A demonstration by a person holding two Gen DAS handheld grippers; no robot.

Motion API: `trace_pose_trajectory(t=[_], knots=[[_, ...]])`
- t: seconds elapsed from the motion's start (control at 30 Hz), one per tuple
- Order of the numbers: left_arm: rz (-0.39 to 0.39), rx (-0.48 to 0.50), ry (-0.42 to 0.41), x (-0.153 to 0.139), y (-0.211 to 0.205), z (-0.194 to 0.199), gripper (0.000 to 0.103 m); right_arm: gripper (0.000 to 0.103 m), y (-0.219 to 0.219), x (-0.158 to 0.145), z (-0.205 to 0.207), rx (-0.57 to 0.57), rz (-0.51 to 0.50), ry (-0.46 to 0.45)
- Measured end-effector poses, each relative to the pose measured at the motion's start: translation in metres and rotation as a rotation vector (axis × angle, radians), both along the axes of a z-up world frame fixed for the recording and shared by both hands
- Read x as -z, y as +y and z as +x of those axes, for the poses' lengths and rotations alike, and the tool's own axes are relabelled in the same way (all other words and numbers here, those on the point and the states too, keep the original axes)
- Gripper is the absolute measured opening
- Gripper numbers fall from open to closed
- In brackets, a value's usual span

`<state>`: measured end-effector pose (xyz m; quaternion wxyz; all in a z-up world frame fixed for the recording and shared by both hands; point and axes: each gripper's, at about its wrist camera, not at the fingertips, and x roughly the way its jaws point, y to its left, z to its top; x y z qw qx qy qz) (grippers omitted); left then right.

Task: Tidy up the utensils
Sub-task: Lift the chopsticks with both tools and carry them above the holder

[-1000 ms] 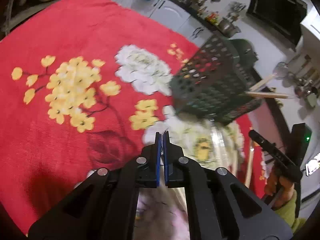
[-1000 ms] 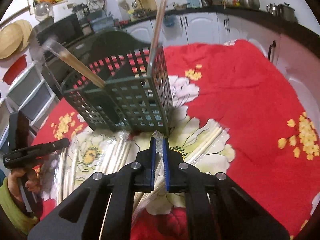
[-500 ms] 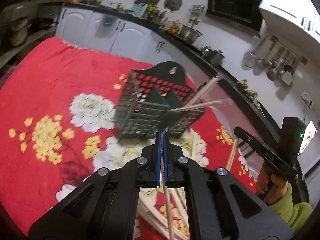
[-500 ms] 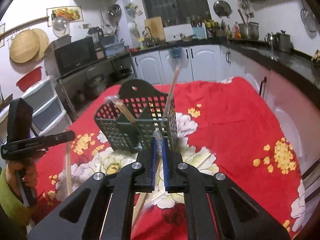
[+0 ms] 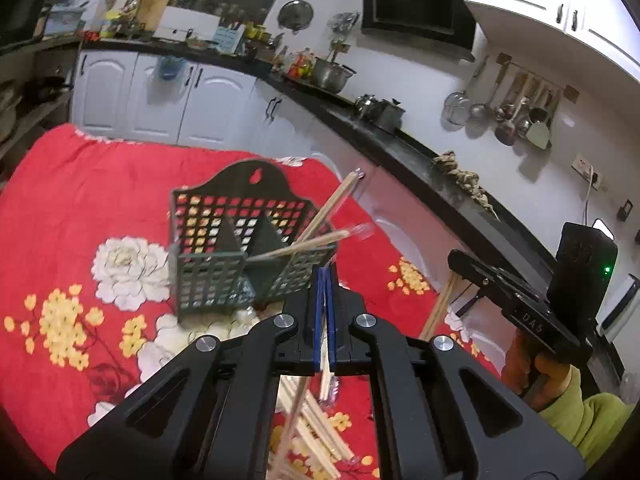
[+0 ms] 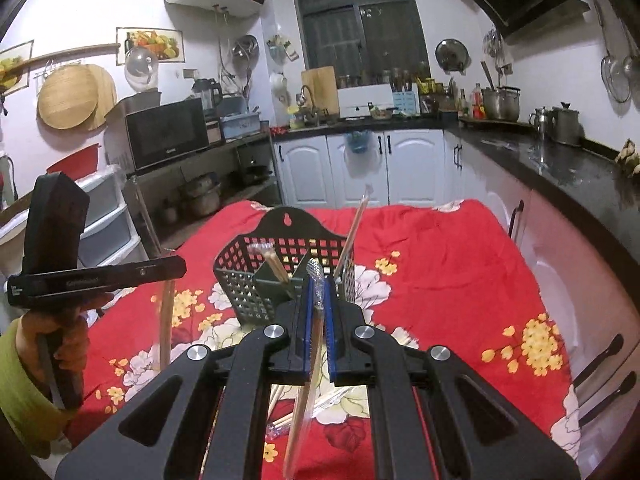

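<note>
Both grippers clamped on wrapped chopsticks, left gripper [image 5: 325,280] and right gripper [image 6: 319,292], near the caddy [image 6: 280,276] mid-cloth (pairs already inside); dangling lower ends could snag its rim.

"DAS" on right hand-held gripper [image 5: 532,317] (faint)

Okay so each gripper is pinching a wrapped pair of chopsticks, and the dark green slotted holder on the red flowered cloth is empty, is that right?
Not quite. The holder is not empty: wrapped chopsticks already lean in its compartments, as the right wrist view shows. The rest holds: the left gripper and right gripper each pinch a wrapped pair above the red flowered cloth.
</note>
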<state>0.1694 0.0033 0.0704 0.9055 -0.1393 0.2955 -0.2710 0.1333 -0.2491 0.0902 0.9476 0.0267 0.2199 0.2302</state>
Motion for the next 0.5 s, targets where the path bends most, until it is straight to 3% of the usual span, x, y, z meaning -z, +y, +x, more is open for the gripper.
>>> trace_pose_trajectory(t=[0.5], knots=[[-0.018, 0.056, -0.134, -0.049, -0.024, 0.003, 0.0, 0.005, -0.008, -0.031, -0.009, 0.032, 0.033, -0.111]])
